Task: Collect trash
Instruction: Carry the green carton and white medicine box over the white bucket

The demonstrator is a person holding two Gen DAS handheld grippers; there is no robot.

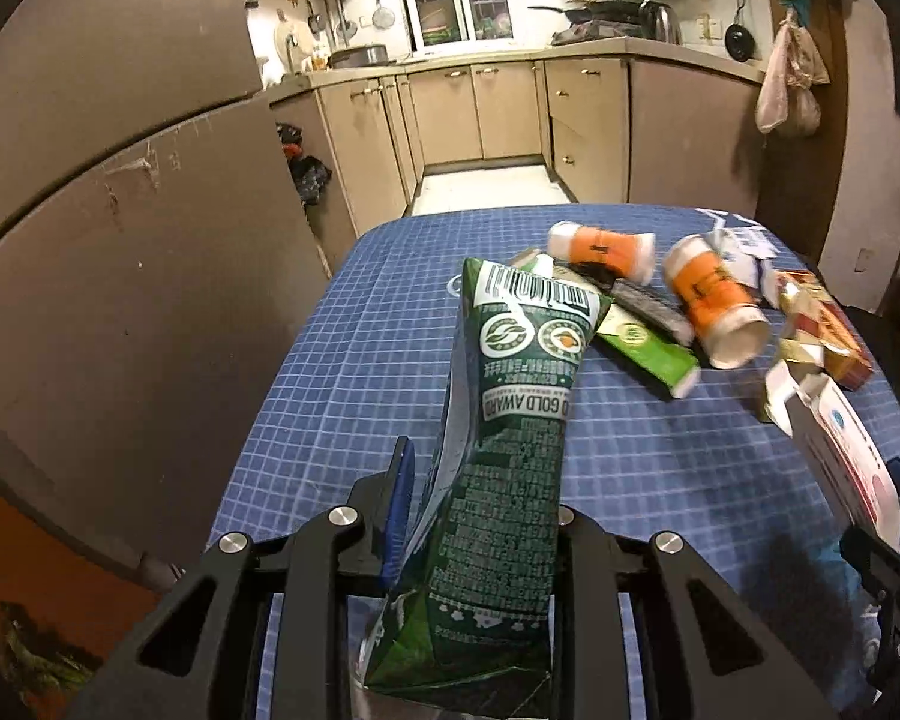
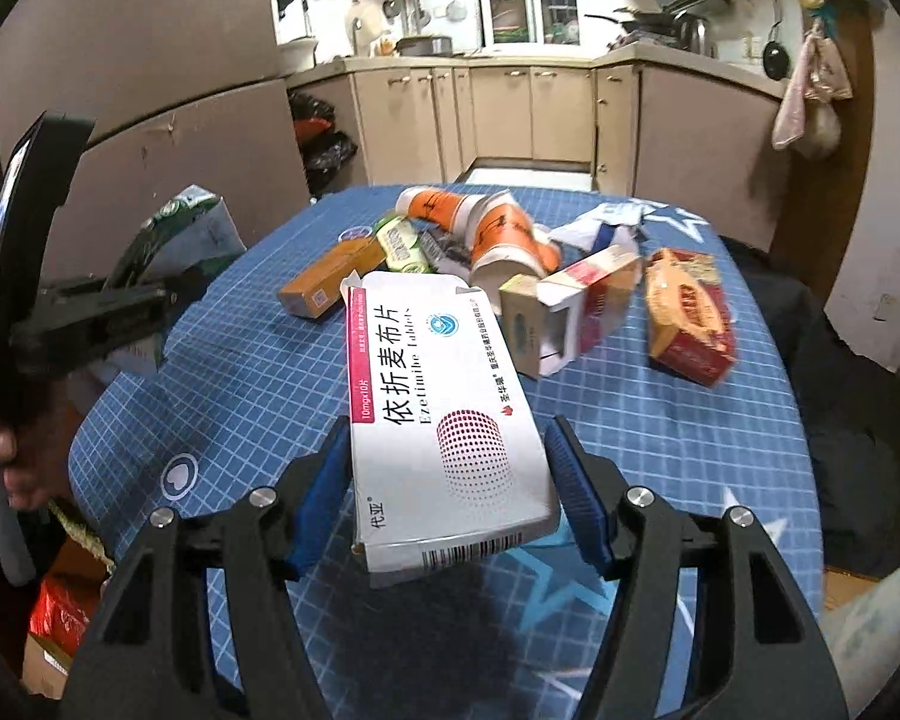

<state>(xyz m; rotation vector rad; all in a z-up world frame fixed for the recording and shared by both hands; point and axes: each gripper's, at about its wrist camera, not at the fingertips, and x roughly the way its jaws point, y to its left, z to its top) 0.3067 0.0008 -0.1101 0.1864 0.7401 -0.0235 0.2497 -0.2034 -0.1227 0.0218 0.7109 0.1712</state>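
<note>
My left gripper (image 1: 480, 480) is shut on a crushed green milk carton (image 1: 504, 450) and holds it above the blue checked tablecloth (image 1: 342, 372). The carton also shows at the left of the right wrist view (image 2: 177, 228). My right gripper (image 2: 450, 468) is shut on a white medicine box (image 2: 438, 414) with red print, held above the table. The box shows at the right edge of the left wrist view (image 1: 840, 450). More trash lies at the far side: two orange paper cups (image 1: 714, 306), a light green carton (image 1: 648, 348), a yellow box (image 2: 330, 282), red and white boxes (image 2: 588, 306) and a red packet (image 2: 690, 318).
The table (image 2: 750, 450) stands in a kitchen with beige cabinets (image 1: 480, 114) beyond. A brown fridge (image 1: 120, 180) stands to the left. Black bags (image 2: 324, 144) hang by the cabinets. A red box (image 2: 60, 612) lies on the floor at lower left.
</note>
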